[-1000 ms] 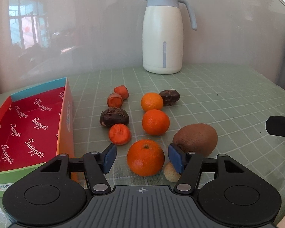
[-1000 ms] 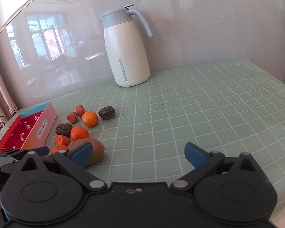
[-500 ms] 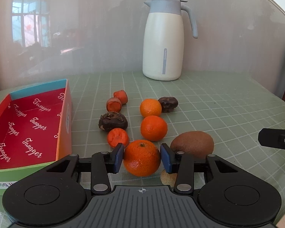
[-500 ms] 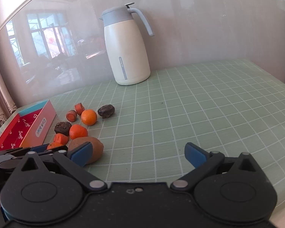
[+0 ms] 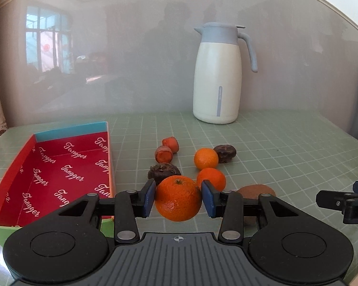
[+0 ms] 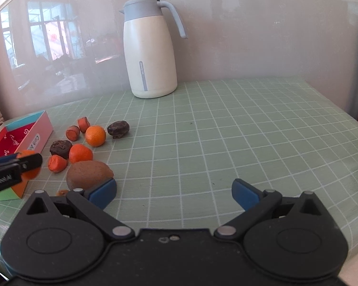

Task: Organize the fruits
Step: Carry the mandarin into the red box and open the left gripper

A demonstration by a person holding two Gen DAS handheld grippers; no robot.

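My left gripper [image 5: 178, 196] is shut on a large orange [image 5: 176, 206], with both blue pads pressed on its sides, and holds it just above the table. In the right wrist view the same orange [image 6: 32, 172] shows behind a left finger [image 6: 23, 162], next to the red box [image 6: 37, 138]. The box [image 5: 69, 164] lies open at the left. My right gripper [image 6: 174, 191] is open over bare tablecloth, with the brown kiwi [image 6: 88, 174] just beyond its left fingertip.
Two mandarins [image 5: 206, 158] [image 5: 212, 177], two dark fruits [image 5: 224, 153] [image 5: 163, 171], carrot pieces [image 5: 164, 154] and the kiwi [image 5: 255, 190] lie on the green checked cloth. A white jug [image 5: 217, 81] stands by the wall. A right gripper finger [image 5: 334, 199] pokes in.
The left jaws closed onto the large orange and lifted it off the table. The right gripper hardly moved and stayed open.
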